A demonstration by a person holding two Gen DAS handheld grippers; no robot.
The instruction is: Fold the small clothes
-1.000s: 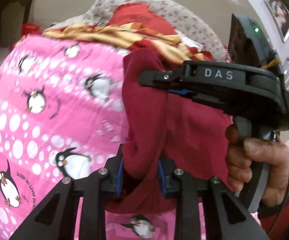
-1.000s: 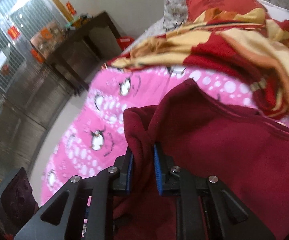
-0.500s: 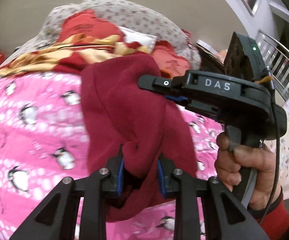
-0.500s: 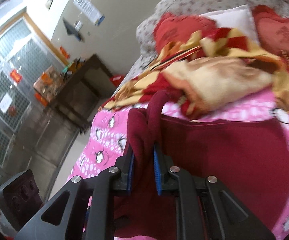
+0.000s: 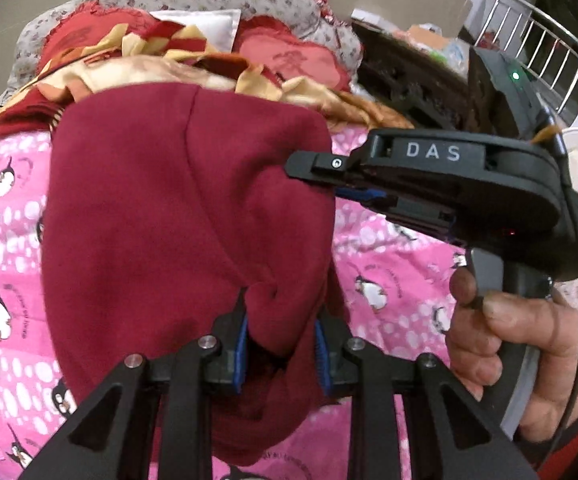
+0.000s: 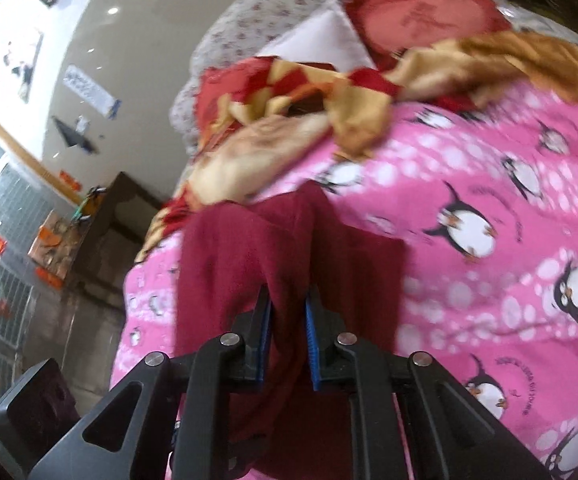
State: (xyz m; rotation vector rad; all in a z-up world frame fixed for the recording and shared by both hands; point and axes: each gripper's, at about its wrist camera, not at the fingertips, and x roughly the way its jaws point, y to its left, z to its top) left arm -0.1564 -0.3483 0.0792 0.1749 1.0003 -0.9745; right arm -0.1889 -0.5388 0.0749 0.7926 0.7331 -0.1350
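the left tool (image 5: 281,350) is clamped on a bunched fold of a dark red garment (image 5: 177,240), its blue-padded fingers (image 5: 242,354) pressing the cloth from both sides at 6 o'clock in the left wrist view. the garment spreads upward from that pinch in a broad rounded sheet, lifted in front of the pink penguin bedspread (image 5: 5,280), with a seam curving down its middle. at 3 o'clock in the same view the right tool (image 5: 429,184), marked with white letters, reaches in sideways to the garment's right edge, and the right hand (image 5: 517,352) grips its handle at 4 o'clock. in the right wrist view the right tool (image 6: 287,338) is likewise closed on a ridge of the garment (image 6: 249,248), which hangs down between and below the fingers and drapes off toward 9 o'clock. the bedspread (image 6: 489,240) fills the side from 2 to 5 o'clock. a crumpled red and yellow blanket (image 6: 329,96) lies at 12 o'clock beyond the garment, against a flowered pillow (image 6: 249,16). a dark cabinet (image 6: 109,232) stands at 9 o'clock.
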